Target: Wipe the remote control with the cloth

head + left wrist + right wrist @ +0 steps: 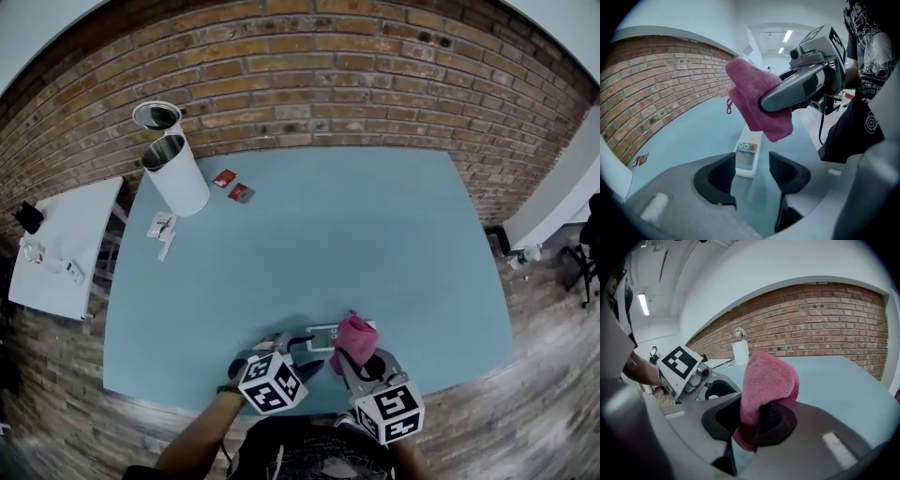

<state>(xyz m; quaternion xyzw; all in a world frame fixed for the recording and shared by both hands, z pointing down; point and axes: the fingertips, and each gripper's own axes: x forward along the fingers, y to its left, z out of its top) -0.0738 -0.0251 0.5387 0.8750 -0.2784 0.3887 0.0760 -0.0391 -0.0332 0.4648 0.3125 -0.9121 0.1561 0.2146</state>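
Wipe not yet started. Your right tool (752, 420) is clenched on the cloth (768, 378), just above the remote (745, 158) by the worktop's (328, 234) near edge. Your left tool (752, 176) is released, jaws apart at the remote's end. Next, steady it and lower the cloth.

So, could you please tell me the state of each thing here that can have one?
left gripper: open.
right gripper: shut on the cloth.
cloth: bunched, raised off the table near the remote control.
remote control: flat on the table, buttons up, near end between the left gripper's fingers, not clamped.
white canister: upright, open-topped.
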